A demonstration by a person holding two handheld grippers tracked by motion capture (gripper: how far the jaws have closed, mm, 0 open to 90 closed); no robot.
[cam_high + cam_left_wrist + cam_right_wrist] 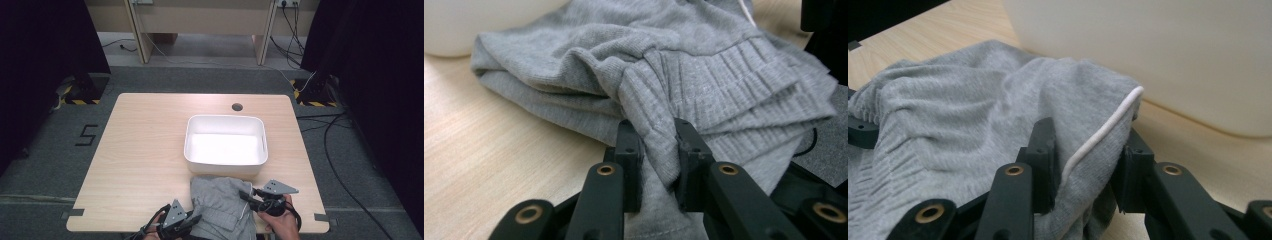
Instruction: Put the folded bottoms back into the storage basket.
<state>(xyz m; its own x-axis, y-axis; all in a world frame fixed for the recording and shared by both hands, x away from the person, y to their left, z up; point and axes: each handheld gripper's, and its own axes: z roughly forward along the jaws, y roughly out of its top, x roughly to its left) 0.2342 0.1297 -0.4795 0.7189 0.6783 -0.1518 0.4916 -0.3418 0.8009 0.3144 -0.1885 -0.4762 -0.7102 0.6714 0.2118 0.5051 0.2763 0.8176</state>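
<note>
A grey knit garment [220, 205] lies crumpled at the table's near edge, just in front of a white tub [225, 119]. My left gripper [197, 219] comes in at its left side. In the left gripper view this gripper [658, 145] is shut on a pinched fold of the garment [704, 75] near its ribbed band. My right gripper [245, 196] reaches in from the right. In the right gripper view it [1088, 145] is shut on a fold of the garment [963, 100] edged with white piping, close to the tub's wall [1173, 50].
The wooden table [145, 150] has a cable hole [237, 106] behind the tub. Bare wood spreads to the left of the tub and the garment. Part of the garment hangs over the near edge. Cables lie on the floor to the right.
</note>
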